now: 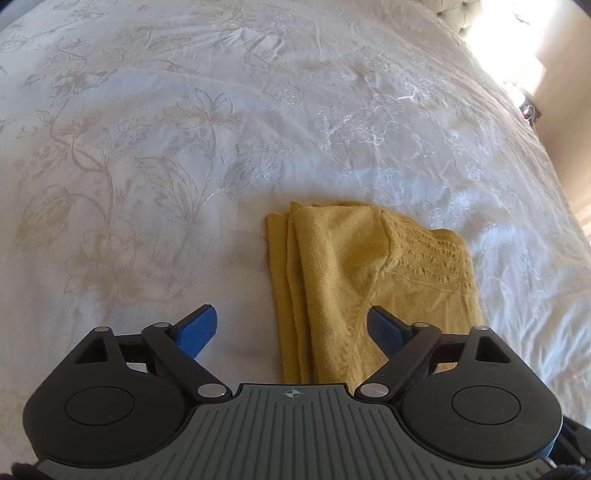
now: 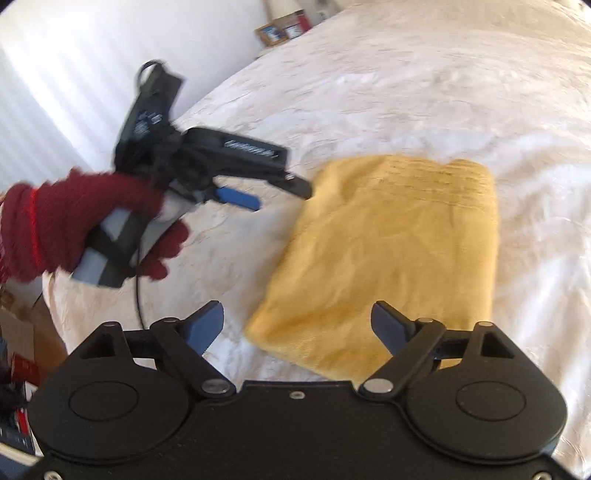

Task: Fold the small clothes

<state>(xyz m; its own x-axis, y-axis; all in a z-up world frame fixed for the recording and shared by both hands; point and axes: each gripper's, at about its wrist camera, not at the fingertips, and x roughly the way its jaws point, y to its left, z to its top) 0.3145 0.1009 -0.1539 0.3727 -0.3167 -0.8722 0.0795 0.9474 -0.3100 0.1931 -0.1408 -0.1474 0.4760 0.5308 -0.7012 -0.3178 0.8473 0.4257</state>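
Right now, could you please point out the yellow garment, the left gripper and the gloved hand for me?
yellow garment [image 1: 332, 258]: left wrist view, middle of folded knit.
left gripper [image 2: 280, 194]: right wrist view, between its fingertips.
gloved hand [image 2: 74, 225]: right wrist view, back of red glove.

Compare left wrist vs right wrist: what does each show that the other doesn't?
Left wrist only: the open left gripper from behind, beige floral embroidery on the bedspread, a sunlit wall at the far corner.

Right wrist only: a red-gloved hand holding the left gripper from the side, picture frames beyond the bed, the open right gripper.

Both: the folded yellow knit garment lying released on the white bedspread.
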